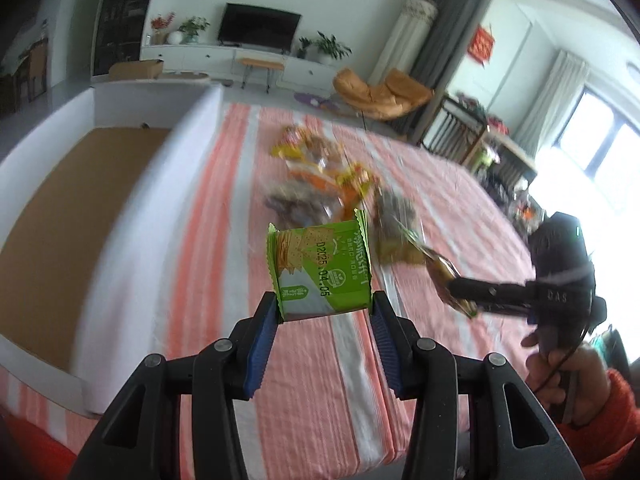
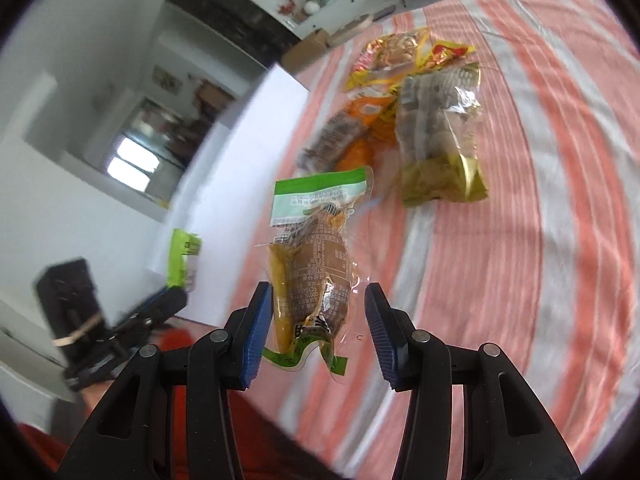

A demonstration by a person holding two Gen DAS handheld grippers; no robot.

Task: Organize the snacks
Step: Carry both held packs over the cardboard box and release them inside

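Left wrist view: my left gripper (image 1: pixel 325 310) pinches the green cracker packet (image 1: pixel 320 270) between both pads, raised over the striped cloth (image 1: pixel 224 208); the white box (image 1: pixel 132 184) sits left, the blurred snack pile (image 1: pixel 320 172) farther off.

Right wrist view: my right gripper (image 2: pixel 316 332) carries a clear brown snack pouch (image 2: pixel 312 276); it touches the left pad, while contact at the right pad looks uncertain.

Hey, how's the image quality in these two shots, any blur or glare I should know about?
Left wrist view: the cracker pack is sharp, the snack pile behind is motion-blurred, and the window is blown out. Right wrist view: the clear pouch reads fine, the box wall and left gripper are smeared; both views bend at the edges.
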